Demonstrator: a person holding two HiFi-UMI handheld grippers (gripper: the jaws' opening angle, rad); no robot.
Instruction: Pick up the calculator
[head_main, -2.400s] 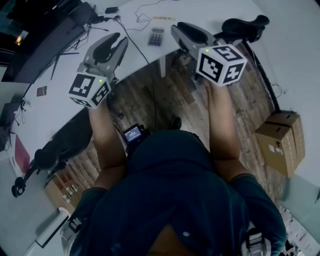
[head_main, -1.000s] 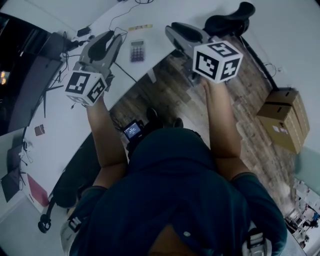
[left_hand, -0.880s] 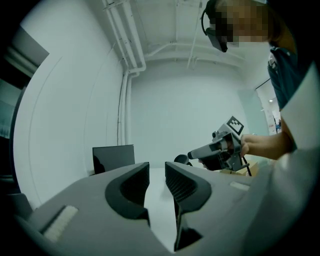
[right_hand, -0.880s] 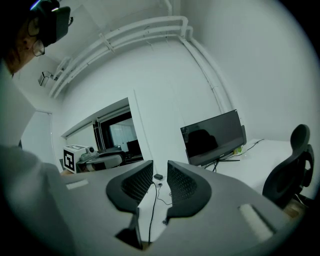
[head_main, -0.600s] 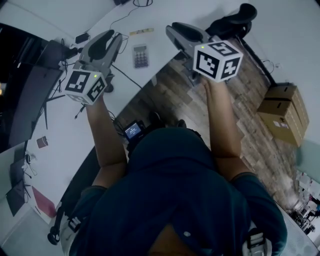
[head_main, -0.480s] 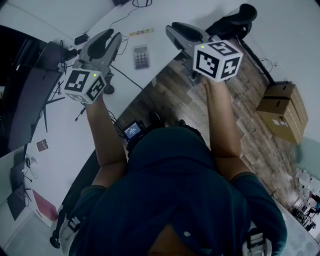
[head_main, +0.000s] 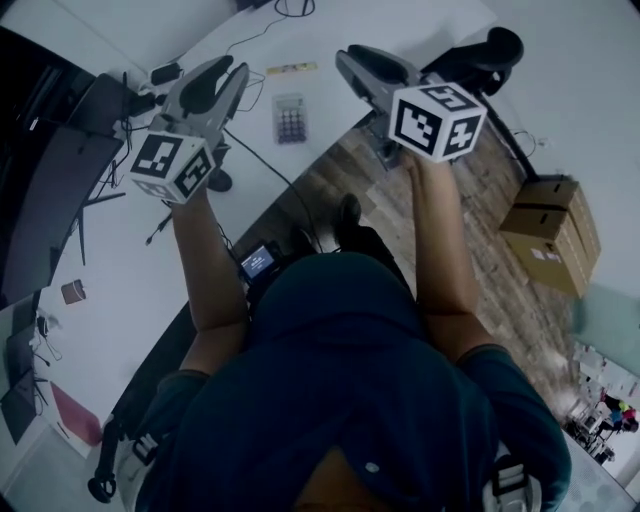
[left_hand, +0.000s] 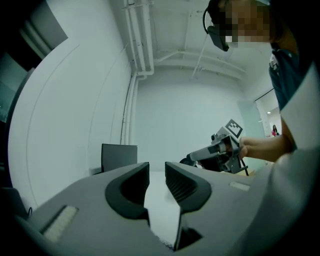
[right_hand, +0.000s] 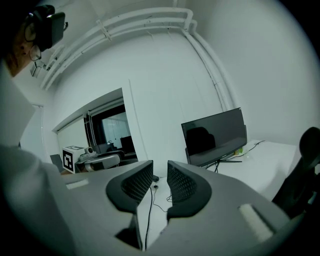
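Flat on the white table (head_main: 120, 270), in the head view, lies the calculator (head_main: 289, 118), keys up and untouched. A yellow strip (head_main: 292, 68) lies on the table at its 12 o'clock, a little apart from it. A black cable (head_main: 262, 160) runs across the table past its 7 o'clock.

The left gripper (head_main: 232, 72) hangs above the table at the calculator's 10 o'clock, apart from it. In its own view the two jaws are drawn together, with only a narrow slit between the ribbed pads and nothing in it. The right gripper (head_main: 345, 55) is at the calculator's 2 o'clock, also clear of it. Its own view shows the same: jaws close together, with only the table and a cable seen past them. Both grippers point away from the person, toward 12 o'clock.

Further out, an office chair (head_main: 490, 48) stands at the table's edge, at the calculator's 2 to 3 o'clock. A cardboard box (head_main: 550, 245) sits on the wooden floor (head_main: 480, 210) at about 4 o'clock. The right gripper view shows a dark monitor (right_hand: 215, 136) standing on the table.
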